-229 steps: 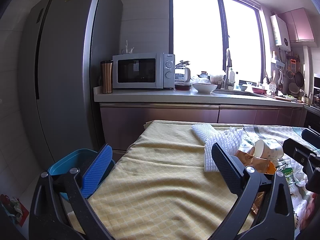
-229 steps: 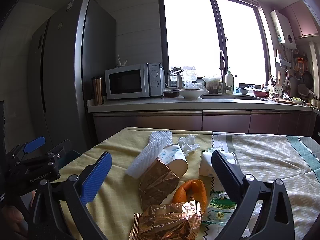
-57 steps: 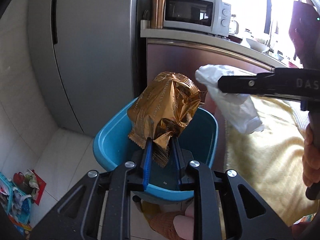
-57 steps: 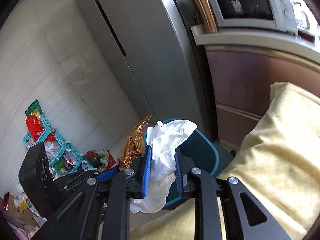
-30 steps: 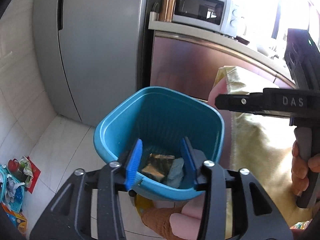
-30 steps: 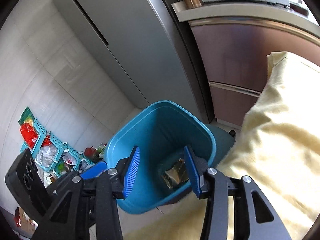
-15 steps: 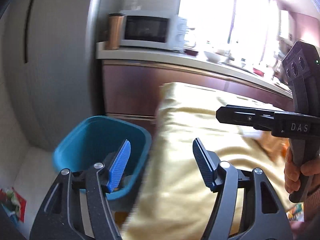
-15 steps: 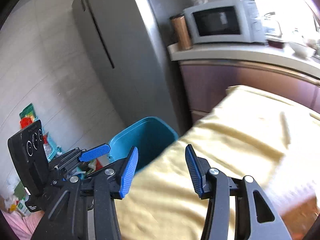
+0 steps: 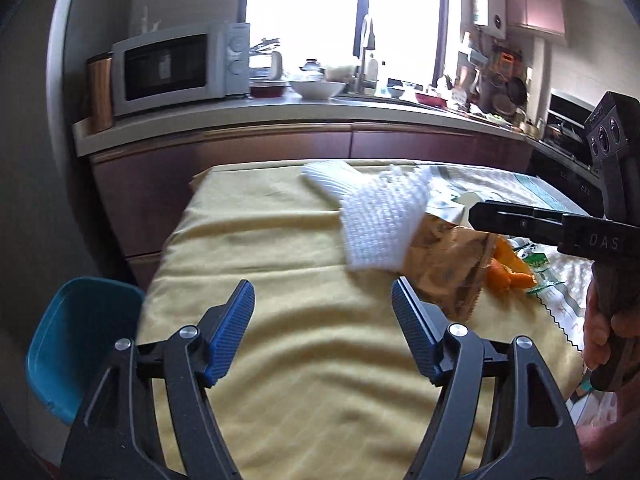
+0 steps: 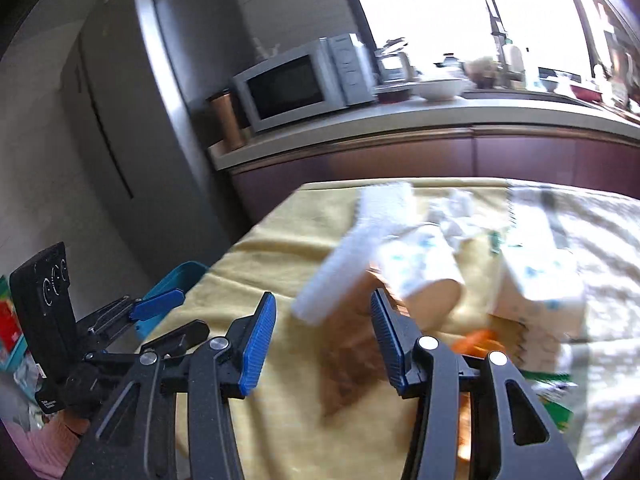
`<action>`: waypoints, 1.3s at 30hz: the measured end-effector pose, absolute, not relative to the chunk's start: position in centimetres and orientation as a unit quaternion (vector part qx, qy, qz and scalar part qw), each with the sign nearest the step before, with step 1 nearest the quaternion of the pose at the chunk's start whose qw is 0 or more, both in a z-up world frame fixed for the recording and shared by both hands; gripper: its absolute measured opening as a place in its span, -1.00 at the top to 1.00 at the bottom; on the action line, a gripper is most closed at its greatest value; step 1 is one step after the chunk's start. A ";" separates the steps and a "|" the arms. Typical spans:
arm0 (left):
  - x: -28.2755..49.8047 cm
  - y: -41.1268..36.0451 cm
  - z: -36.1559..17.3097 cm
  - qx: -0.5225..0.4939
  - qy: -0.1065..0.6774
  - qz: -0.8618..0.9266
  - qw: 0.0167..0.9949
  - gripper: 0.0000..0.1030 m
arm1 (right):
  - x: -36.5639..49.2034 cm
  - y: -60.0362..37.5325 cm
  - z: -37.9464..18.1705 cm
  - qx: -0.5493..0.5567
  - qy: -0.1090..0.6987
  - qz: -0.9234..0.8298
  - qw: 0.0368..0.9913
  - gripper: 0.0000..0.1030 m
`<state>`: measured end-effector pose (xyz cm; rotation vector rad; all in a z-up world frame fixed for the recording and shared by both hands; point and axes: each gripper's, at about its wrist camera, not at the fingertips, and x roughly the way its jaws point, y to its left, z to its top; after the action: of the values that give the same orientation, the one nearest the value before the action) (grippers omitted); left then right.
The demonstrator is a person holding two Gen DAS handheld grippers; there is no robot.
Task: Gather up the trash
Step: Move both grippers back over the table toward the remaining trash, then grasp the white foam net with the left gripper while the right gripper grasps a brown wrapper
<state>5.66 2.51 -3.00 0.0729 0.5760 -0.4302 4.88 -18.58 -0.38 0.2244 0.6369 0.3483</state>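
Foam netting (image 9: pixel 378 222) white, ribbed; foil wrapper (image 9: pixel 444 268) crinkled bronze.

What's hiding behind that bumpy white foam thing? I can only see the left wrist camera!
Observer: In the right wrist view, a paper cup lies on its side just past the foam sheet, with its open mouth facing the camera.
Operator: Are there more cups?
Observer: Yes. A second cup with the same print lies to the right of the first, though it is blurred.
Operator: Is the other gripper holding anything?
Observer: No. The right gripper is open, with nothing between its blue pads.
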 end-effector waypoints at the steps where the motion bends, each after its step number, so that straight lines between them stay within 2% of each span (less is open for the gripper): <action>1: 5.9 1.6 -3.0 0.040 0.281 -0.217 0.934 -0.37 | 4.9 -19.3 -0.8 0.114 0.314 0.164 0.928 0.09; 8: 7.5 -2.5 -3.0 0.061 0.289 -0.239 0.925 -0.37 | 4.8 -22.7 -3.4 0.143 0.341 0.147 0.917 0.09; 18: 10.4 -5.2 -3.6 0.078 0.312 -0.240 0.916 -0.35 | 5.9 -22.3 -4.9 0.163 0.356 0.164 0.905 0.10; 21: 11.2 -5.7 -3.8 0.082 0.323 -0.238 0.912 -0.28 | 6.2 -22.3 -5.1 0.168 0.359 0.169 0.902 0.18; 27: 12.9 -6.4 -4.5 0.082 0.353 -0.242 0.900 -0.03 | 6.4 -22.4 -5.4 0.181 0.365 0.171 0.897 0.34; 29: 13.3 -6.5 -4.8 0.078 0.363 -0.244 0.896 0.19 | 6.6 -22.5 -5.5 0.184 0.367 0.173 0.895 0.42; 33: 13.6 -6.4 -5.1 0.068 0.372 -0.251 0.891 0.43 | 6.6 -22.5 -5.5 0.189 0.368 0.178 0.893 0.54; 35: 13.6 -6.4 -5.1 0.067 0.372 -0.252 0.891 0.62 | 6.6 -22.5 -5.5 0.190 0.368 0.180 0.892 0.63; 39: 13.4 -6.2 -4.9 0.062 0.366 -0.251 0.894 0.73 | 6.6 -22.6 -5.6 0.197 0.368 0.185 0.890 0.72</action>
<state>13.39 -6.17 -4.90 0.1286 0.7601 -0.5213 6.59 -22.58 -5.58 0.4097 0.7651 0.3835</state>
